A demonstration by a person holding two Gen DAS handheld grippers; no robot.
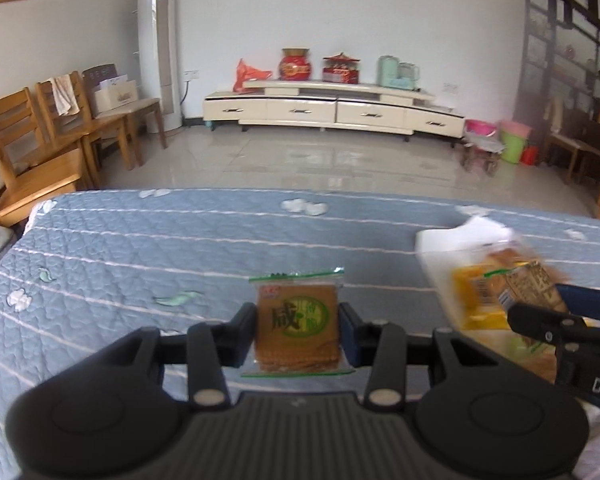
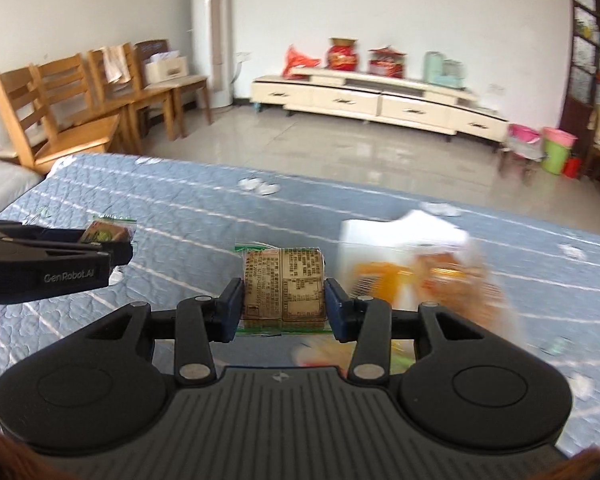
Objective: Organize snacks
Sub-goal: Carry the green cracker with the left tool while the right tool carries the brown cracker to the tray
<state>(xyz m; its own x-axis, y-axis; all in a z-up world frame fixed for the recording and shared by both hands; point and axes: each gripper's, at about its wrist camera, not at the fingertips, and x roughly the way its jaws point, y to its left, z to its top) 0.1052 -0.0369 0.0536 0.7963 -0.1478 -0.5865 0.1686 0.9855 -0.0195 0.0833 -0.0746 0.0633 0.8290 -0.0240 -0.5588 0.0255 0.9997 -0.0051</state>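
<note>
My left gripper (image 1: 298,326) is shut on a brown cracker packet (image 1: 298,322) with a green round label, held face up above the blue quilted cover (image 1: 140,248). My right gripper (image 2: 284,300) is shut on a second cracker packet (image 2: 283,286), its printed back side toward the camera. In the left wrist view the right gripper (image 1: 548,304) shows at the right edge with its packet (image 1: 534,284). In the right wrist view the left gripper (image 2: 120,246) shows at the left with its packet (image 2: 106,234). A white and yellow snack bag (image 2: 412,268) lies blurred on the cover (image 2: 204,216), seen also as a bag (image 1: 460,272) in the left view.
The blue quilted surface ends at a far edge with tiled floor (image 1: 320,160) beyond. Wooden chairs (image 1: 32,148) stand at the left. A cream TV cabinet (image 1: 332,110) runs along the back wall. Plastic buckets (image 1: 514,140) sit at the right.
</note>
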